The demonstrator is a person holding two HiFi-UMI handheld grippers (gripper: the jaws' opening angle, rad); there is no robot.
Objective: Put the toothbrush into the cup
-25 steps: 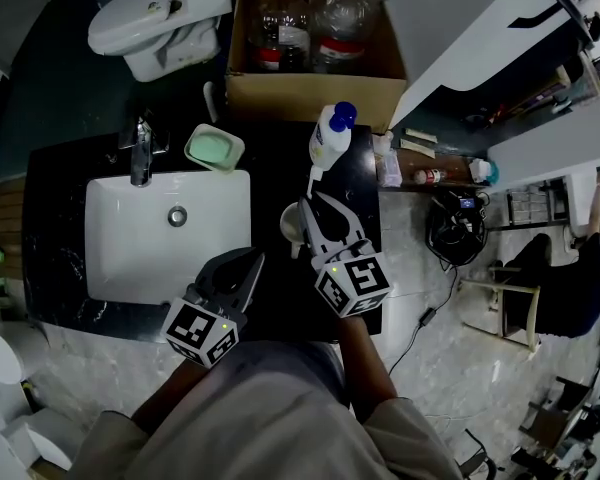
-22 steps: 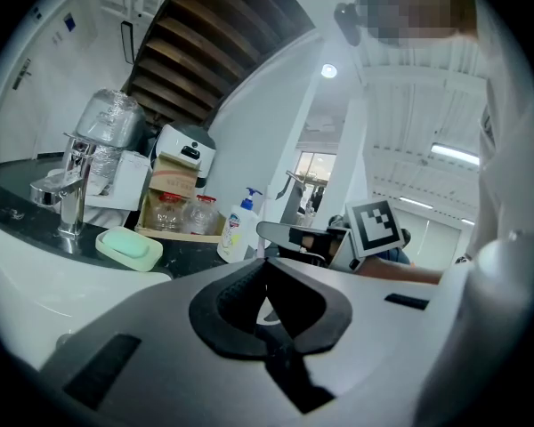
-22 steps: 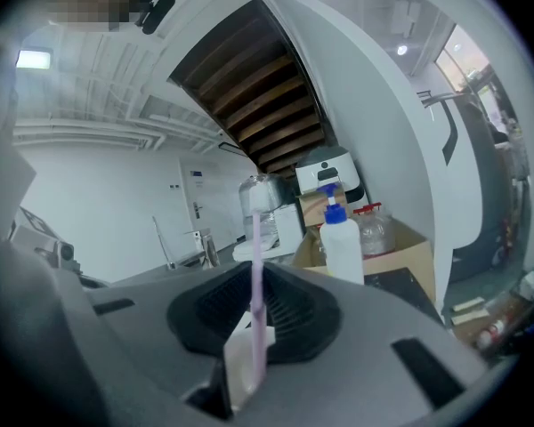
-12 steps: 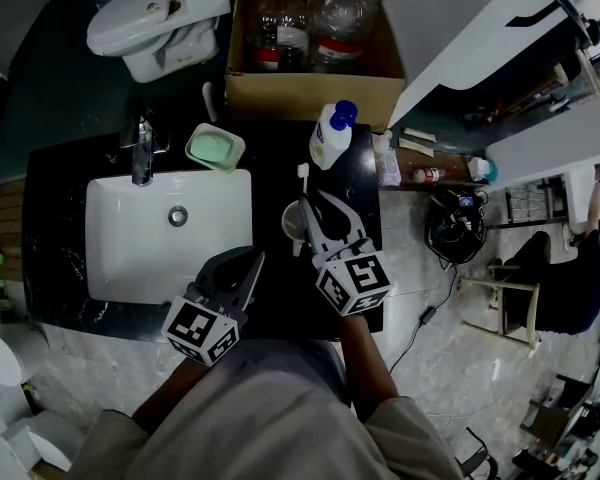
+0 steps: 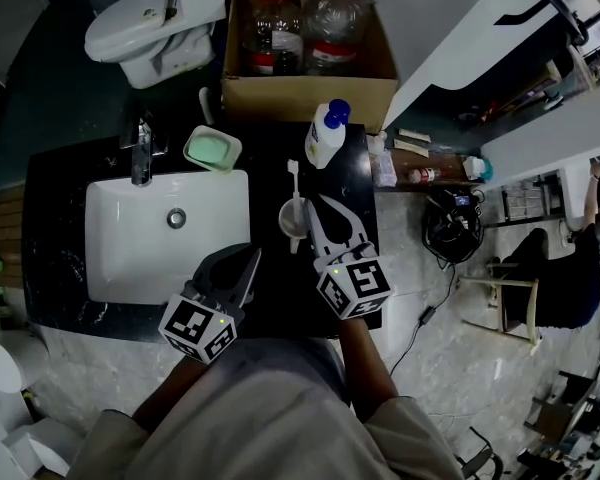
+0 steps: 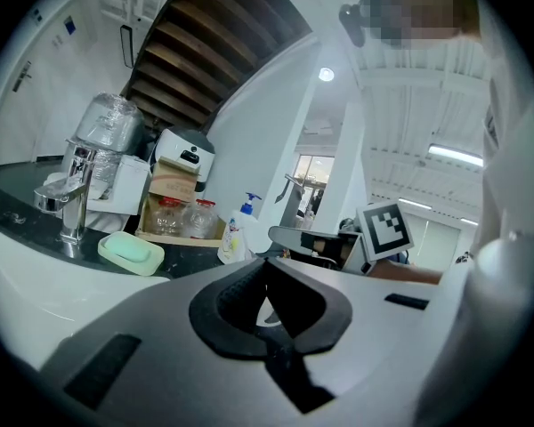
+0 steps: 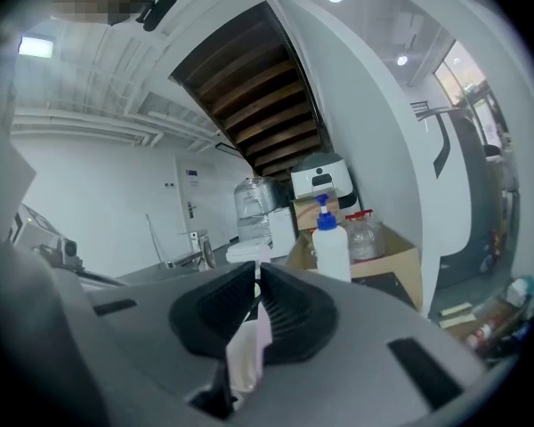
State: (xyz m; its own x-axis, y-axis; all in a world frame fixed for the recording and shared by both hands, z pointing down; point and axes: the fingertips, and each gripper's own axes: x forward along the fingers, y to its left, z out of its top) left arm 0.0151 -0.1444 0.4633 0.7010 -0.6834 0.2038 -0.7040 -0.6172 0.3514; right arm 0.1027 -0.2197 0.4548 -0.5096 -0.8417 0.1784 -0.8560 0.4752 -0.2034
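In the head view a white toothbrush (image 5: 293, 183) stands nearly upright over a small white cup (image 5: 288, 224) on the black counter (image 5: 270, 168), right of the sink. My right gripper (image 5: 306, 206) is shut on the brush's handle, just beside the cup. The right gripper view shows the pale handle (image 7: 247, 341) pinched between the right gripper (image 7: 254, 272) jaws, with the brush rising past their tips. Whether the brush's lower end is inside the cup is hidden. My left gripper (image 5: 252, 257) hangs over the counter's front edge, shut, with nothing in it; its jaw tips (image 6: 267, 263) meet.
A white sink basin (image 5: 130, 238) with a chrome tap (image 5: 140, 153) fills the counter's left. A green soap dish (image 5: 212, 150) and a blue-capped pump bottle (image 5: 325, 136) stand behind the cup. A cardboard box (image 5: 310, 93) of bottles and a toilet (image 5: 150, 18) lie beyond.
My right gripper has shifted slightly left with the toothbrush, carrying its head away from the pump bottle to a spot over the cup. The left gripper has barely moved.
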